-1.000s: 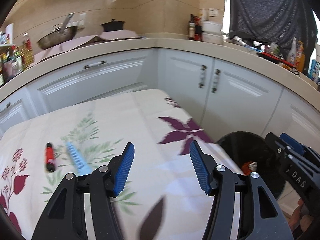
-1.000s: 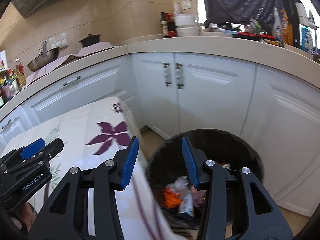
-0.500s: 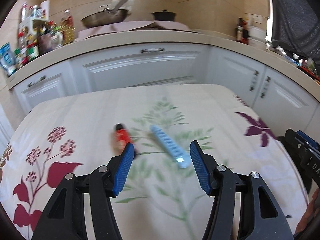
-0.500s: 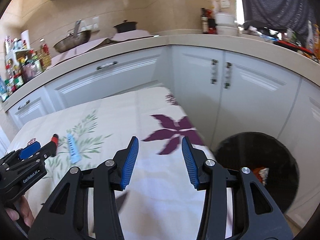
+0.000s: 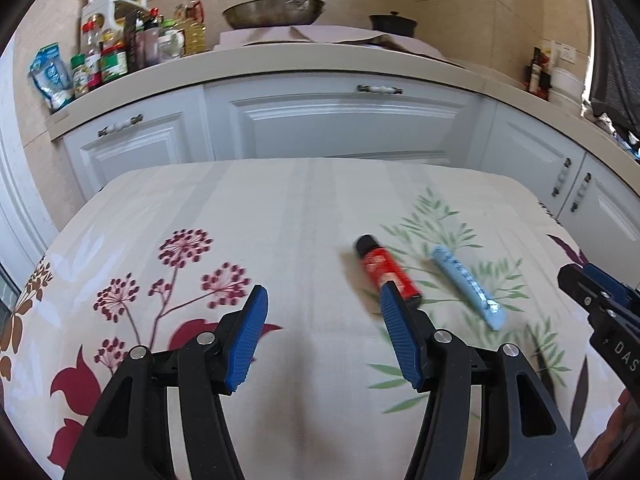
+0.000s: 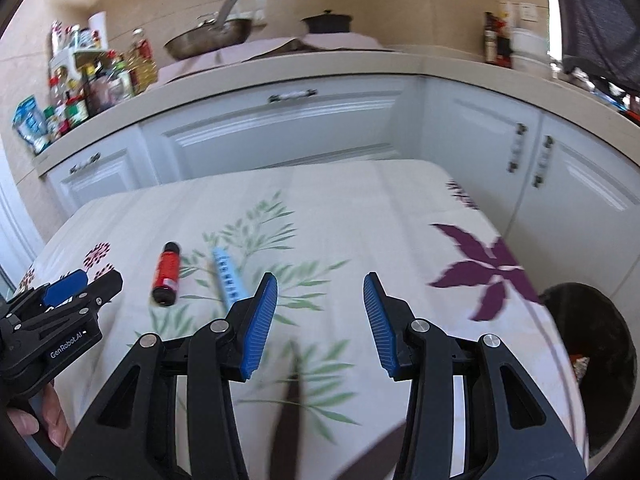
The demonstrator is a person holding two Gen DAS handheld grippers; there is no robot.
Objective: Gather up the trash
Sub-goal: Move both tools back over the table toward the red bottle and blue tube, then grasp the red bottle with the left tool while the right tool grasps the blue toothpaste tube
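- Table under me carries a floral tablecloth (image 5: 304, 216): dark red flowers at 9 o'clock, green sprigs at 3, a purple bloom (image 6: 492, 268) at 3 in my right view.
- White cabinet fronts (image 5: 340, 128) run behind the table from 10 to 2 o'clock, with a beige countertop (image 5: 280, 68) above them.
- Steel frying pan (image 5: 276, 10) on the counter at 12, handle pointing up-right.
- Small black lidded pot (image 5: 394, 24) at 1, just right of the pan.
- Cluster of bottles and jars (image 5: 120, 44) at 11; a blue packet (image 5: 52, 80) at 10.
- Dark cloth (image 6: 592, 12) hangs at 2.
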